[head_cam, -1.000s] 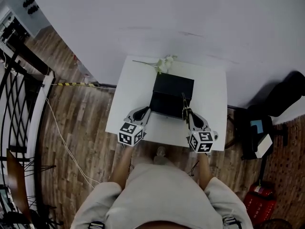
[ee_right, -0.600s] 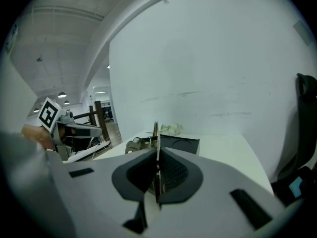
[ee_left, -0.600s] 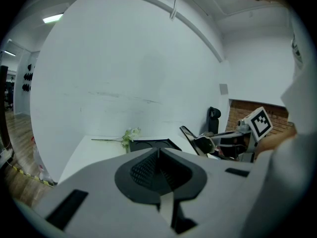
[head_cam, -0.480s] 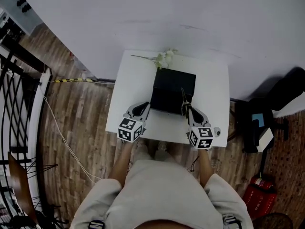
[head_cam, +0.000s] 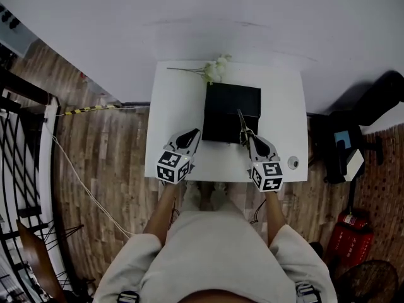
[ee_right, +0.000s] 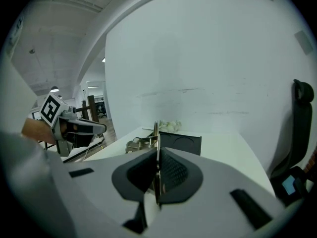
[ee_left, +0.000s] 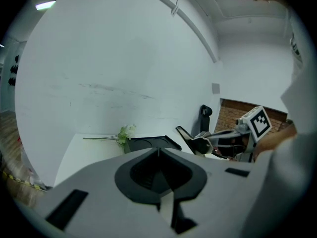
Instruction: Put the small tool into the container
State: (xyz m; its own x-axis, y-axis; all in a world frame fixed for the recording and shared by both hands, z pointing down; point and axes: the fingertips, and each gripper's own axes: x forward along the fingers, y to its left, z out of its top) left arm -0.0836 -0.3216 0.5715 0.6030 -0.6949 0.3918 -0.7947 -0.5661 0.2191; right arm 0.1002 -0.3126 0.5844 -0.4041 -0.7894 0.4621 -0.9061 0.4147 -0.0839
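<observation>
A black open container (head_cam: pixel 230 109) stands mid-table on the white table (head_cam: pixel 177 106). My right gripper (head_cam: pixel 246 136) sits at its front right corner, shut on the small metal tool (head_cam: pixel 240 122), whose thin end reaches over the container's right side. In the right gripper view the tool (ee_right: pixel 155 133) rises edge-on from between the closed jaws, with the container (ee_right: pixel 181 143) just beyond. My left gripper (head_cam: pixel 194 132) rests at the container's front left corner, jaws together and holding nothing. The left gripper view shows the container (ee_left: pixel 148 143) ahead and the right gripper (ee_left: pixel 198 143) to the right.
A white flower sprig (head_cam: pixel 214 69) lies behind the container by the wall. A small round object (head_cam: pixel 293 163) sits near the table's right front edge. A black chair (head_cam: pixel 379 100) stands right of the table. The person stands at the table's front edge.
The head view has shifted, so the table sits higher and more square in frame. Both grippers keep their places at the container's front corners, and the right one still grips the tool.
</observation>
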